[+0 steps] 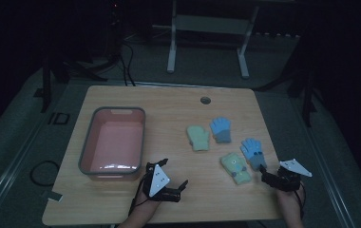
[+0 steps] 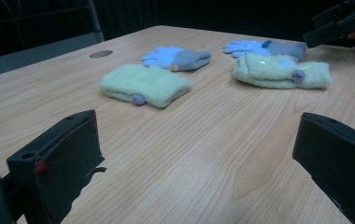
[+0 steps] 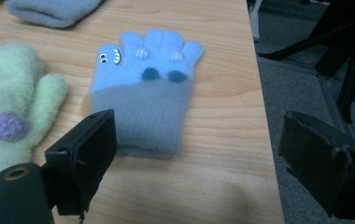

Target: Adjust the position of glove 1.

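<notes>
The right gripper [image 3: 199,158] has its jaws wide and holds nothing; the blue glove [image 3: 145,93] lies flat on the table [image 3: 222,182] just ahead, at 11 o'clock. It looks soft and light, so the grey cuff is probably the best place to pinch. The left gripper [image 2: 194,163] is also wide and holds nothing. The high view adds the pink tub [image 1: 89,147] at 9 o'clock.

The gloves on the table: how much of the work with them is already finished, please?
Nothing looks done: the pink bin has no glove in it. All four lie on the table: two green mittens and two blue gloves. In hand: the right tongs stand open just before the nearer blue glove's grey cuff, not touching. The left tongs are open, holding nothing. Probably every glove is left.
</notes>
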Tool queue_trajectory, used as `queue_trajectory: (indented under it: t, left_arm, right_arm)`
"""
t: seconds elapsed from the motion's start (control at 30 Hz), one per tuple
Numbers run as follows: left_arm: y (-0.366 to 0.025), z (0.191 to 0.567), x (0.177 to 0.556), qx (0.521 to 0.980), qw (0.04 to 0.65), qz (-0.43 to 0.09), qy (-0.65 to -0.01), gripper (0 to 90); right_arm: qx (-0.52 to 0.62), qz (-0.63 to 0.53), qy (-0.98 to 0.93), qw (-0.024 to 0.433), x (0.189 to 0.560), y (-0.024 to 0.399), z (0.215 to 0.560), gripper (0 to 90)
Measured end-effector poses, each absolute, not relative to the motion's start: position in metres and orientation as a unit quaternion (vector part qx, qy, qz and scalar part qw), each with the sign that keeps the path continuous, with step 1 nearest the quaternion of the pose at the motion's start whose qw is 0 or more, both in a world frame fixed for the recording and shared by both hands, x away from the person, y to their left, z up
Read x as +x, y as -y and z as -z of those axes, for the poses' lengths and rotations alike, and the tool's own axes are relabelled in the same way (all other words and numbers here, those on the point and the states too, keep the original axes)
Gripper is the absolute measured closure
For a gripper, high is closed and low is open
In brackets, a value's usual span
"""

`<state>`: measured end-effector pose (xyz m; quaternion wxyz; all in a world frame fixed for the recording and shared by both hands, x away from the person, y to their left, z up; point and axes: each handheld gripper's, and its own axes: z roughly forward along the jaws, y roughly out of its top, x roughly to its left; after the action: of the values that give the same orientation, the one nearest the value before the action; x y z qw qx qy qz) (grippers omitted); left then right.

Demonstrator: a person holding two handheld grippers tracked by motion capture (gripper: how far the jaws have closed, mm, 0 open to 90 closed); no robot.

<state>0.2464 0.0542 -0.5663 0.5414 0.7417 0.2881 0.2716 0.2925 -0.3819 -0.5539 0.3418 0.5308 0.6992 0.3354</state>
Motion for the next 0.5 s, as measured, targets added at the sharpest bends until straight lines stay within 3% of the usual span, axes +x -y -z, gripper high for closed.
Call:
queue_trajectory:
  t: [0.5]
  left_arm:
    - [-0.0544, 0.5664, 0.2460, 0.740, 0.543, -0.273, -0.289, 1.3]
  right_arm:
    - [0.531, -0.334, -0.709, 0.320, 0.2950, 0.3814, 0.5525, 11.6]
